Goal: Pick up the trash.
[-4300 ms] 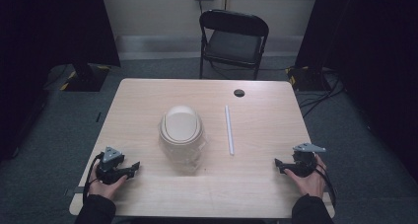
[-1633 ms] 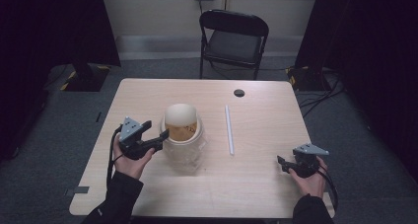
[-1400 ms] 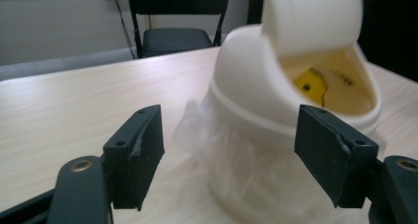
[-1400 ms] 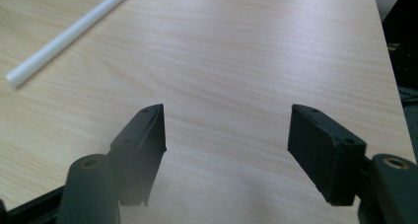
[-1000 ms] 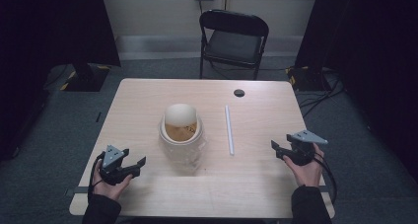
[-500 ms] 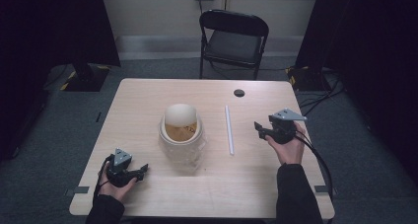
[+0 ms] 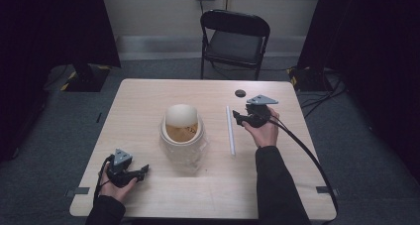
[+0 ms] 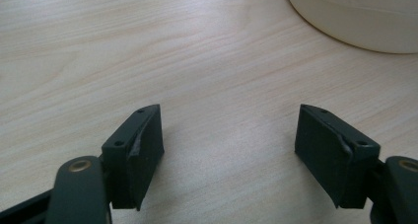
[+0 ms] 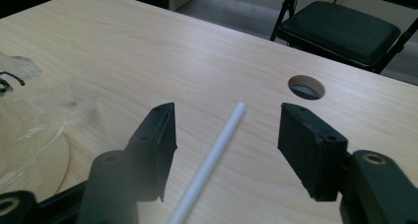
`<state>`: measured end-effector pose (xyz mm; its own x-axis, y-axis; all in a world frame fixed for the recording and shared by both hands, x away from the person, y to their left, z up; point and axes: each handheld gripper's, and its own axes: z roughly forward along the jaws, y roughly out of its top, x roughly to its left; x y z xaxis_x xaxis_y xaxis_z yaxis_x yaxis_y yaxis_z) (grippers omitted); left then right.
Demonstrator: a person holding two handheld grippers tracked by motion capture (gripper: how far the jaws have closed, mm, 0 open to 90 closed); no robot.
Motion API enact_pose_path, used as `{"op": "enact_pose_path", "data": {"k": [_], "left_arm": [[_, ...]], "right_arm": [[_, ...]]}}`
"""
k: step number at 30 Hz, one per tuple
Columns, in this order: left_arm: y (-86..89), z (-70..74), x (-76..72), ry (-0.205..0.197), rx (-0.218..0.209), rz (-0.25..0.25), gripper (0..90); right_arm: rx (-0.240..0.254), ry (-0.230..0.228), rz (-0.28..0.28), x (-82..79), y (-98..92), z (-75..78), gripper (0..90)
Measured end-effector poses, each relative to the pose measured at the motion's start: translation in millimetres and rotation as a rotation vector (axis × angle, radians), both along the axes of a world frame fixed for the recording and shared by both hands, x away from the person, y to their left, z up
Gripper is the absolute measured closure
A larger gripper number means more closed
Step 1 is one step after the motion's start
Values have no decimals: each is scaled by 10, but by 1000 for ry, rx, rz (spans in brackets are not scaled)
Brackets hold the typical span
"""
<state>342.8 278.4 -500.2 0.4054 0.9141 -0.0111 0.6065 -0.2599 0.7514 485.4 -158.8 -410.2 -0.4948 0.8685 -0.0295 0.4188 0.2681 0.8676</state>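
With the left gripper (image 7: pixel 143 169) back near the table's (image 7: pixel 148 101) front edge, open and empty, the right gripper (image 9: pixel 224 145) has moved in over the straw (image 9: pixel 217 147), jaws apart astride it, likely about to pick it up

High view sits above the person's side, looking forward and down over the whole table (image 7: pixel 148 101), folding chair (image 7: pixel 233 39) beyond the far edge. Left gripper view rides low, very near the tabletop (image 8: pixel 148 46), looking past its spread jaws toward the cream container base (image 8: pixel 360 17) ahead-right. Right gripper view sits higher, facing the far edge: white straw (image 9: pixel 212 160) between its jaws, cable hole (image 9: pixel 306 86) ahead-right, chair (image 9: pixel 345 29) beyond. High and right views share straw, hole, chair.
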Motion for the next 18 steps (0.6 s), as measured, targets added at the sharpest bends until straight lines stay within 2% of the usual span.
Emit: {"op": "enact_pose_path", "data": {"k": [6, 7, 12, 18], "left_arm": [[0, 0, 0, 0, 0, 0, 262], [0, -1, 0, 0, -1, -1, 262], [0, 1, 0, 1, 0, -1, 262], [1, -1, 0, 0, -1, -1, 262]], "right_arm": [[-6, 55, 2, 104, 163, -134, 428], [-17, 89, 0, 143, 212, -224, 448], [-55, 167, -8, 200, 258, -385, 489], [-96, 231, 0, 213, 312, -549, 544]]}}
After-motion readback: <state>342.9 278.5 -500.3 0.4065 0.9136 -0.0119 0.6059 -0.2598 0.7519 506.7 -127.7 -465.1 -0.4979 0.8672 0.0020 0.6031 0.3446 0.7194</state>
